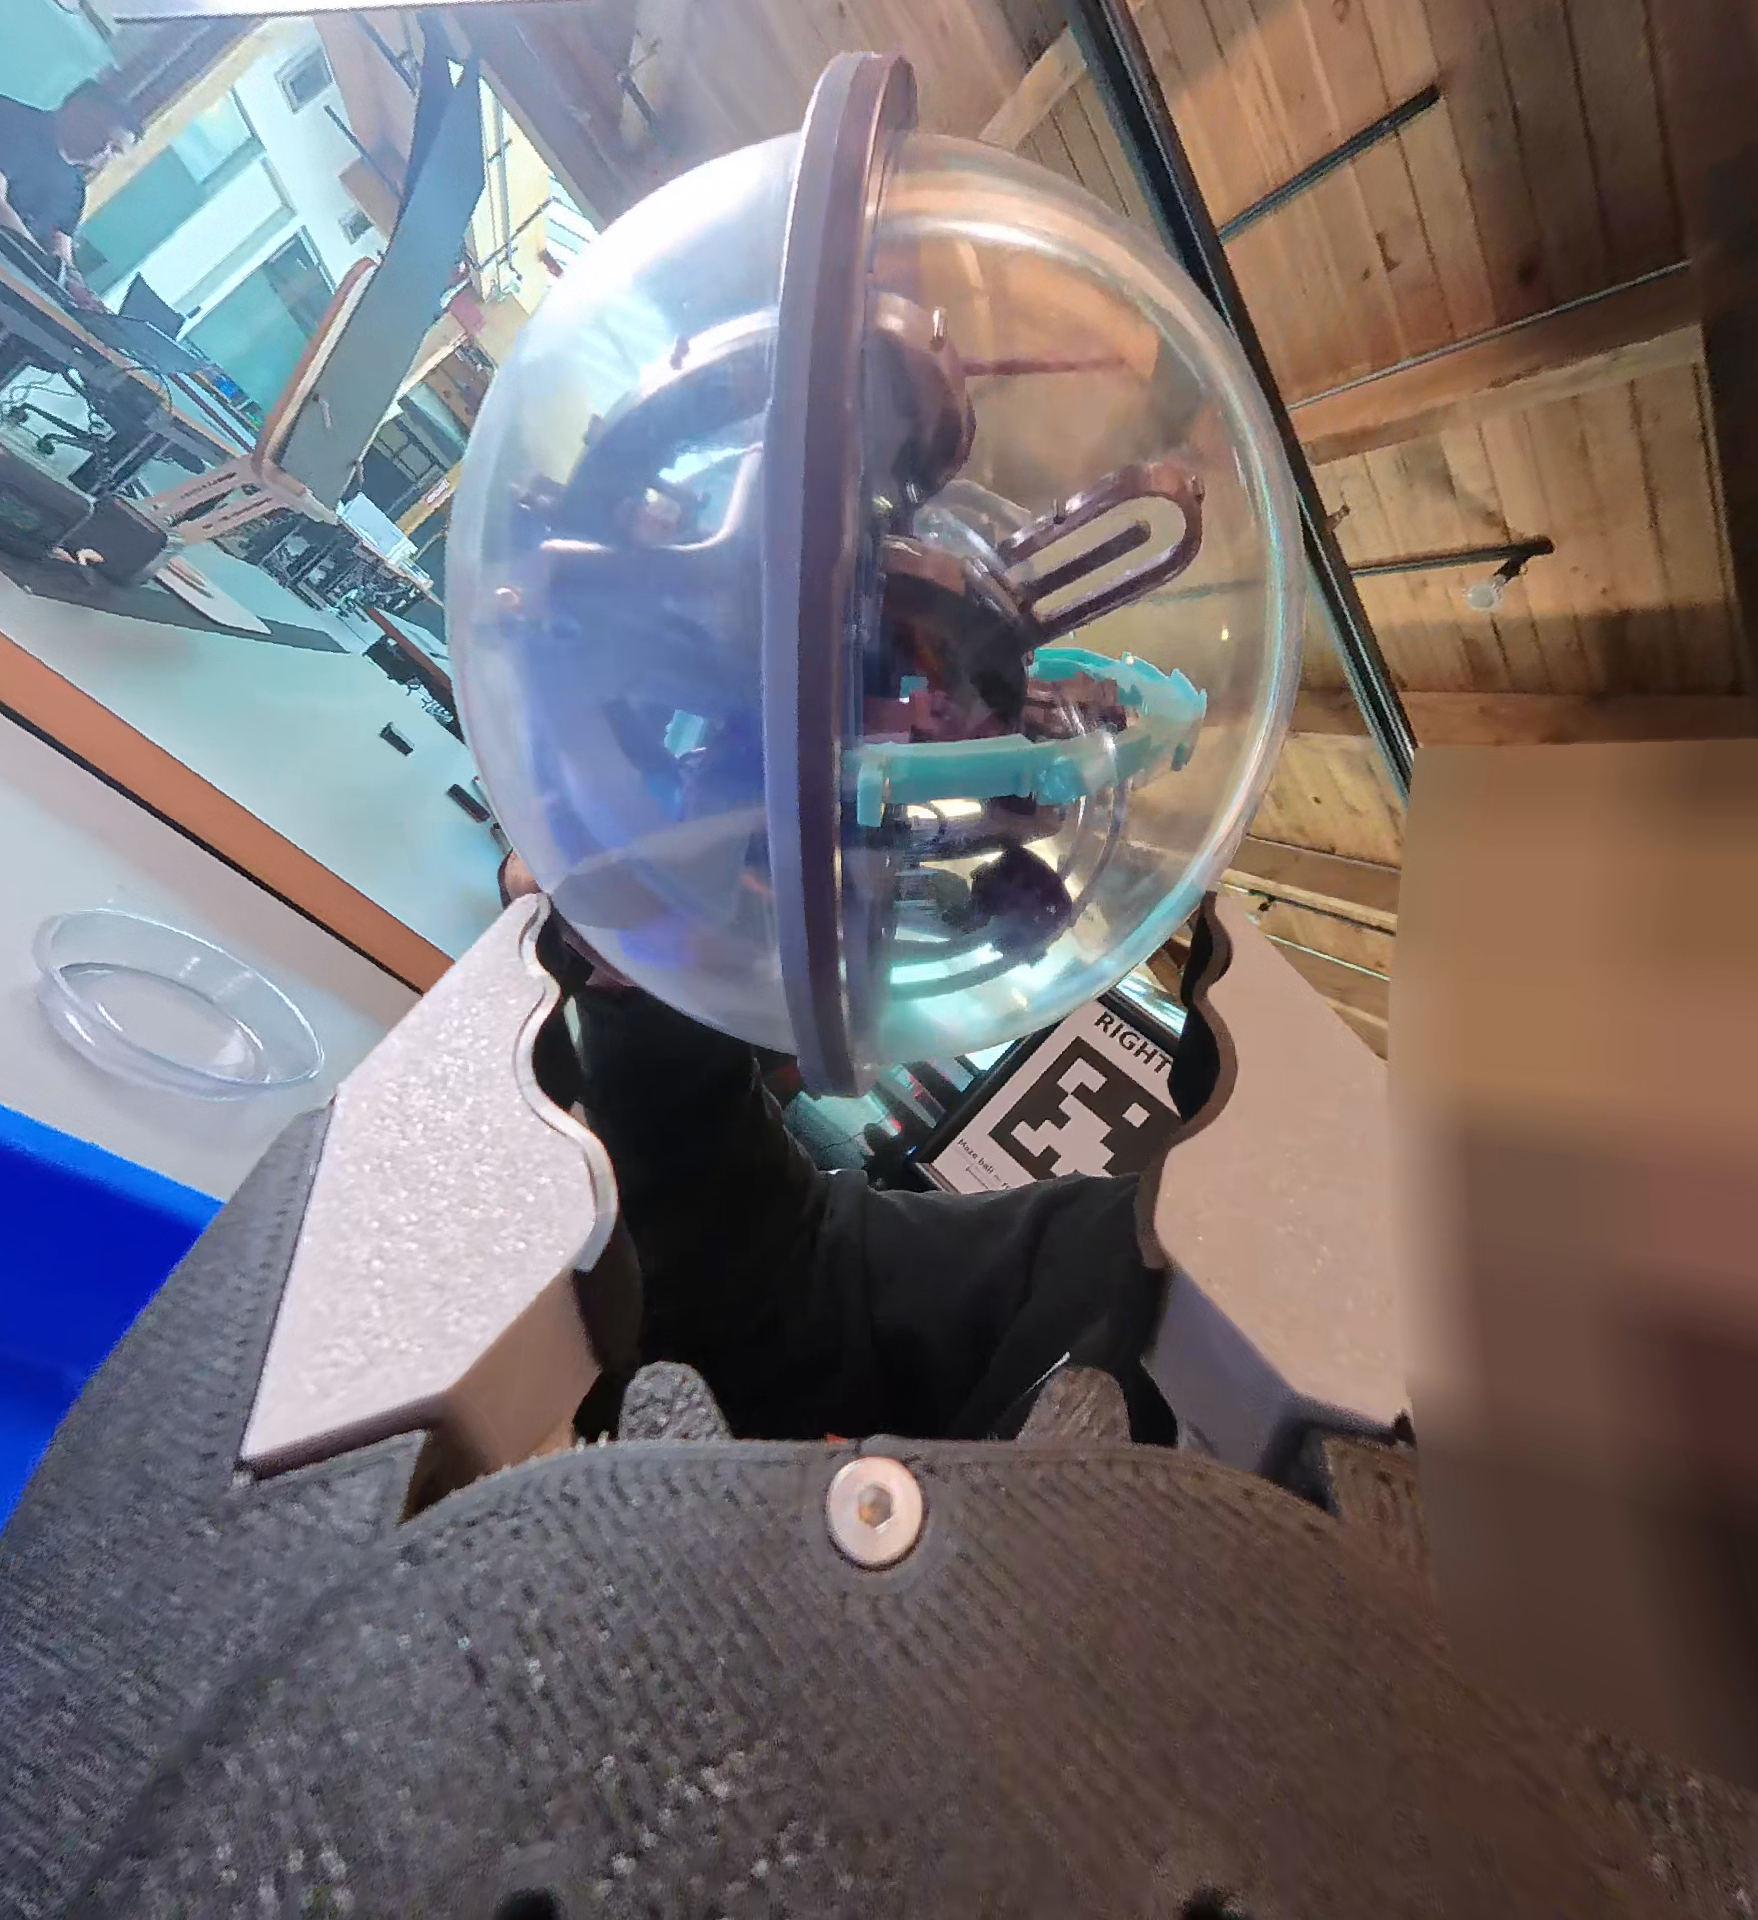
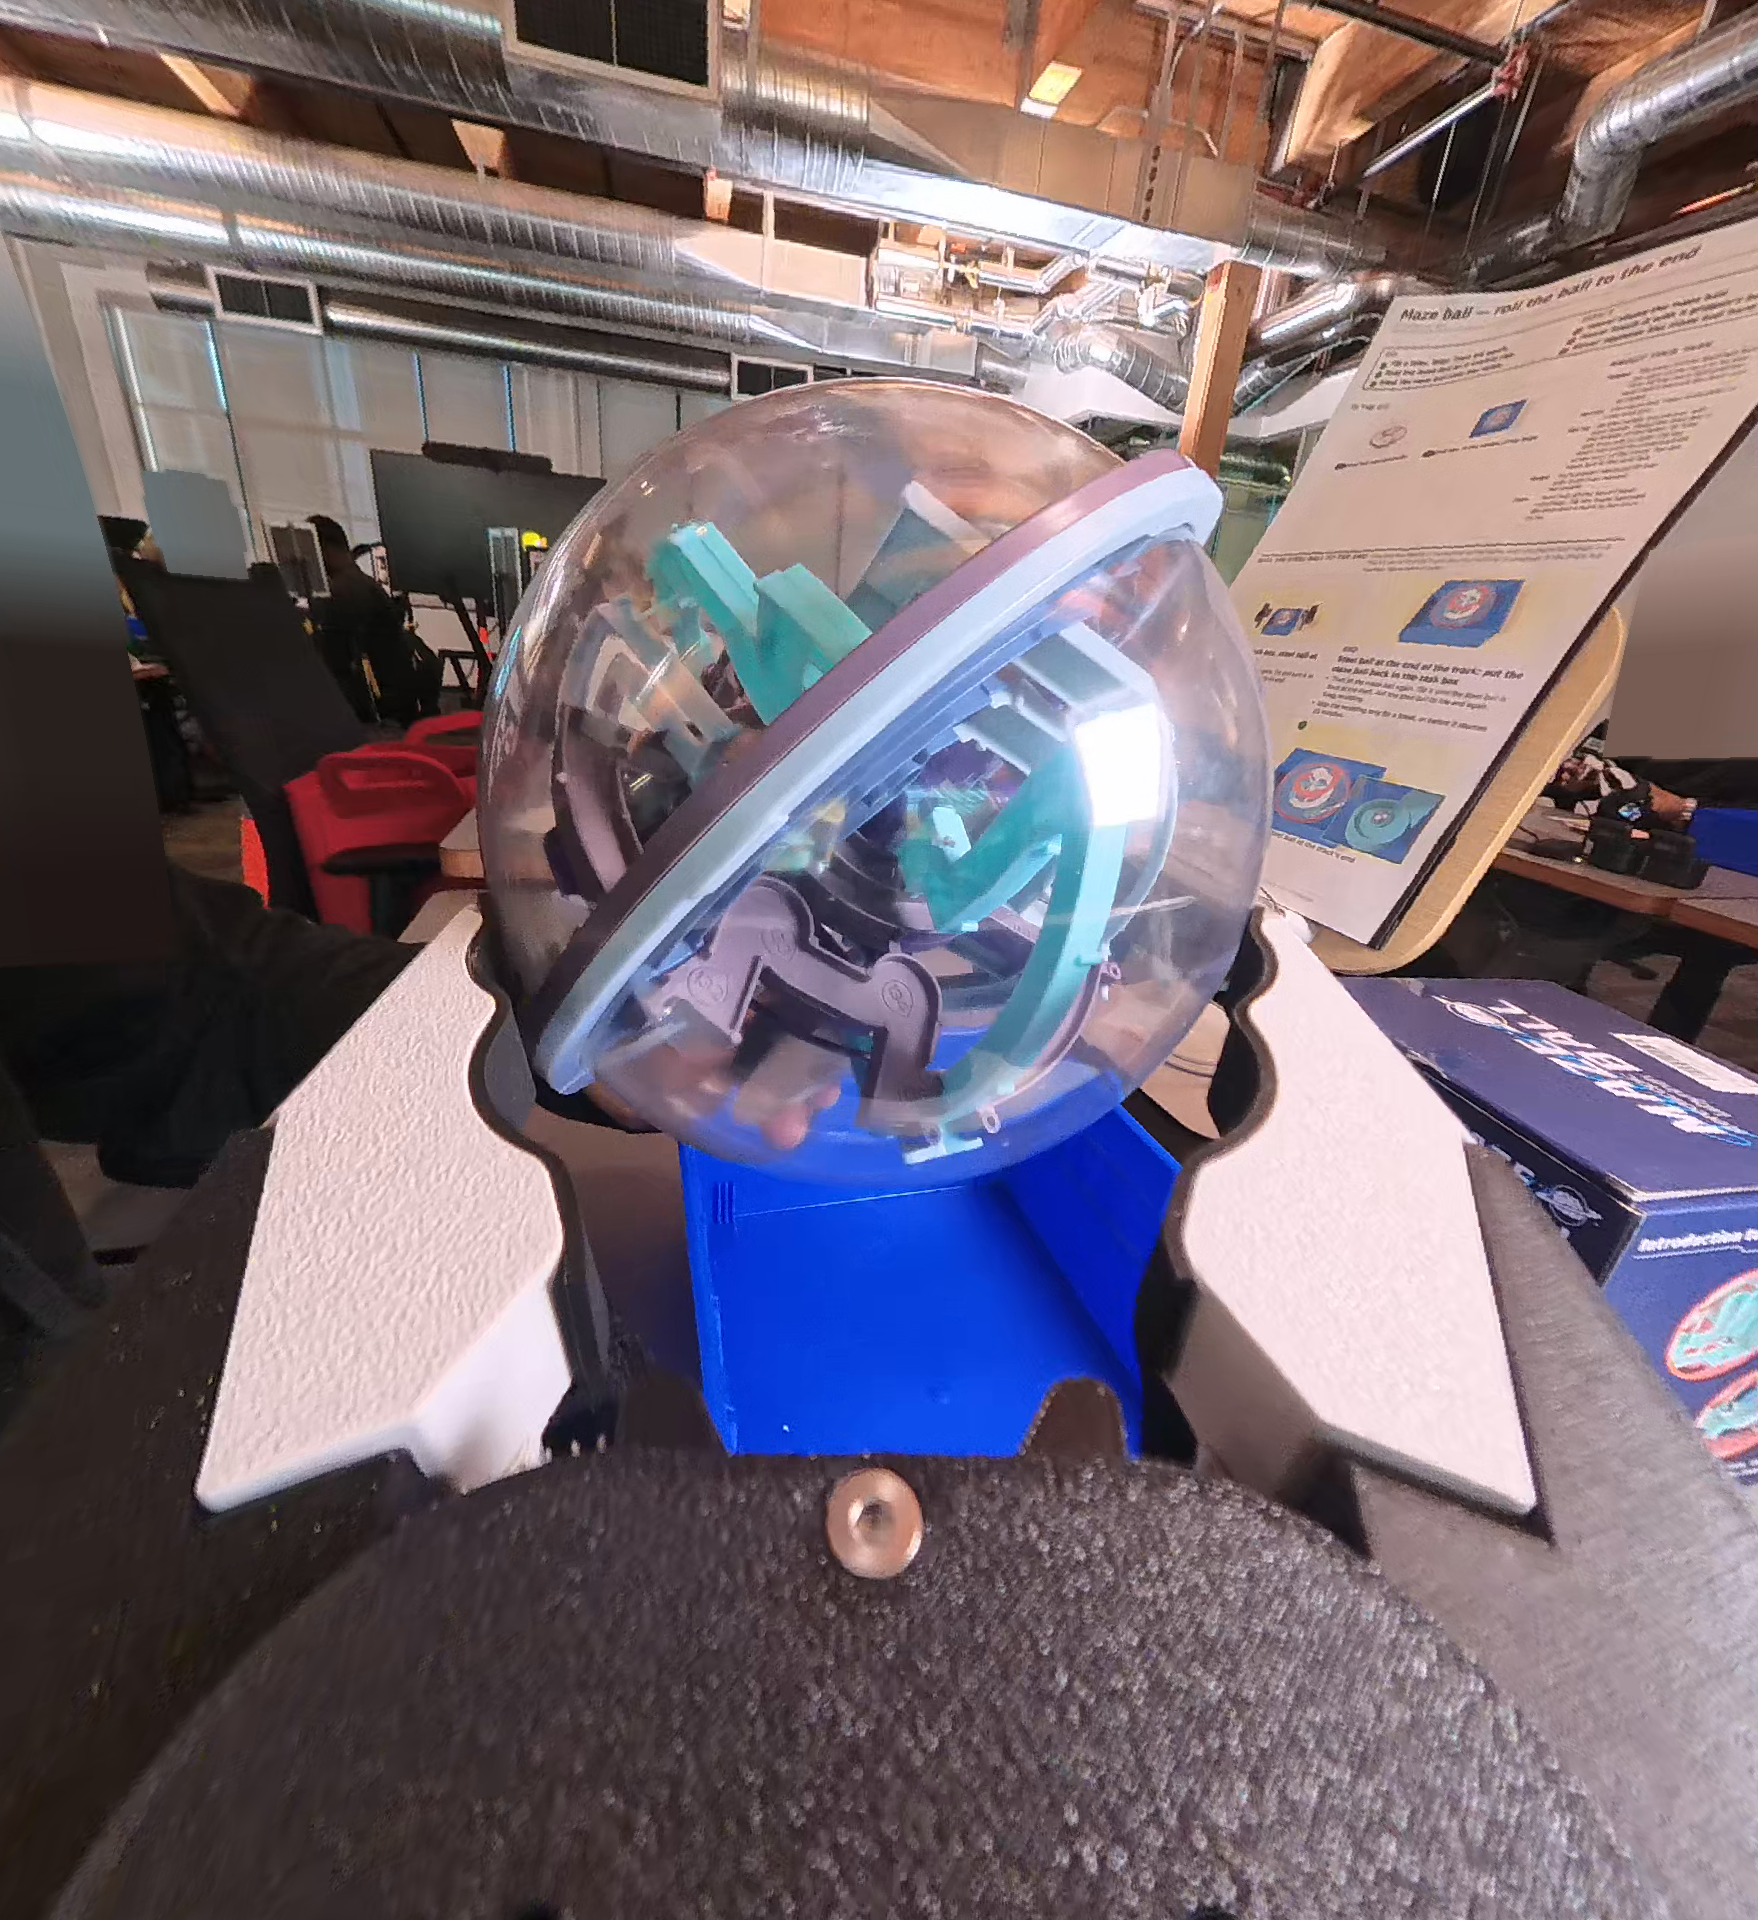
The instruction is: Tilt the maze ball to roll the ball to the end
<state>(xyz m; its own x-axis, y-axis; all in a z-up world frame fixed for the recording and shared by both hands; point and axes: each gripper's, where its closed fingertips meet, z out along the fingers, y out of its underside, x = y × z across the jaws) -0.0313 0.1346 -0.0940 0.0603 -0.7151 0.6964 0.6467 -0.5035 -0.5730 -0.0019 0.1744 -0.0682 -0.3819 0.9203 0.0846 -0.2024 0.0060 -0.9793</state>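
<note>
The maze ball (image 1: 875, 582) is a clear plastic sphere with a dark rim around its middle and teal and purple tracks inside. In the left wrist view my left gripper (image 1: 870, 935) grips its lower part between the two fingertips, with the rim standing nearly upright. In the right wrist view the maze ball (image 2: 864, 769) sits between the tips of my right gripper (image 2: 870, 987), with the rim slanted up to the right. Both grippers hold it in the air. I cannot pick out the small ball inside. A marker tag on the right gripper (image 1: 1083, 1101) shows below the sphere.
A clear round dish (image 1: 179, 1003) lies on the white table (image 1: 75, 831) beside a blue bin (image 1: 23, 1299). The blue bin (image 2: 906, 1299) is also below the sphere in the right wrist view. A dark blue box (image 2: 1633, 1174) and an instruction board (image 2: 1477, 520) stand at the right.
</note>
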